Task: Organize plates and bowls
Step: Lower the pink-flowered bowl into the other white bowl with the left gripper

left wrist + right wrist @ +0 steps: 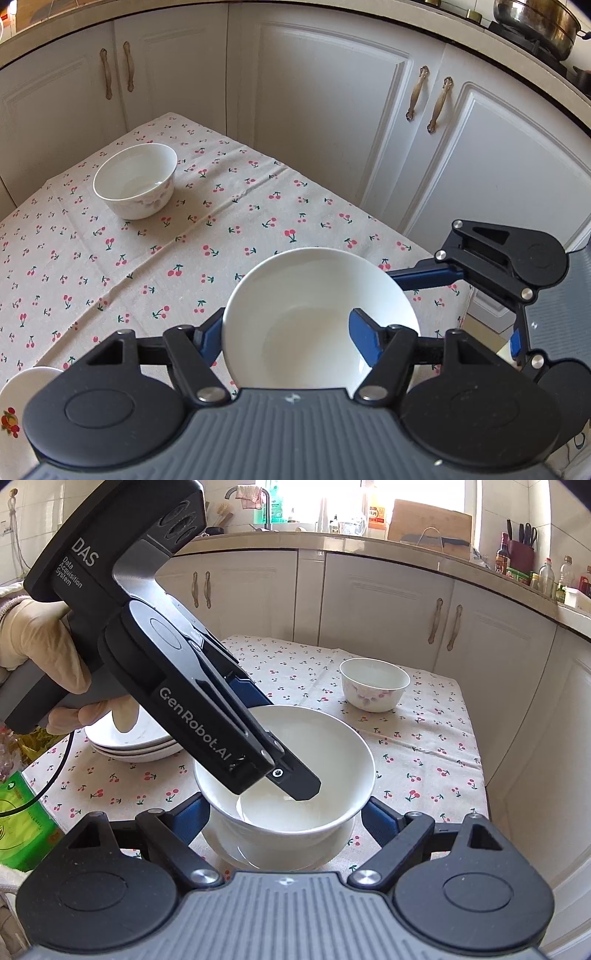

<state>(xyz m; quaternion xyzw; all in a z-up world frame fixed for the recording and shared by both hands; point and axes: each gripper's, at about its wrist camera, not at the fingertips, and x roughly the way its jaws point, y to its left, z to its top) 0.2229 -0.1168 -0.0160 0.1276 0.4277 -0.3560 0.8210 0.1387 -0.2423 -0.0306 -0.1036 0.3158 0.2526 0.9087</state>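
A plain white bowl [314, 314] [295, 775] sits inside another white bowl [280, 853] on the cherry-print tablecloth [147, 258]. My left gripper [288, 336] is shut on the top bowl's near wall, one blue finger [364, 334] inside and one [210, 338] outside; in the right wrist view it reaches down into the bowl [291, 779]. My right gripper [284, 819] is open, its blue fingers [194, 814] on either side of the lower bowl, apart from it. A small flowered bowl [135, 181] [373, 684] stands at the far side. Stacked plates [133, 746] lie left.
White cabinets with brass handles [436, 105] [436, 624] stand close behind the table. The table's right edge [476, 746] drops to the floor. A green packet [22, 812] lies at the left. A fruit-print plate [14, 417] shows at lower left. A steel pot [535, 22] sits on the counter.
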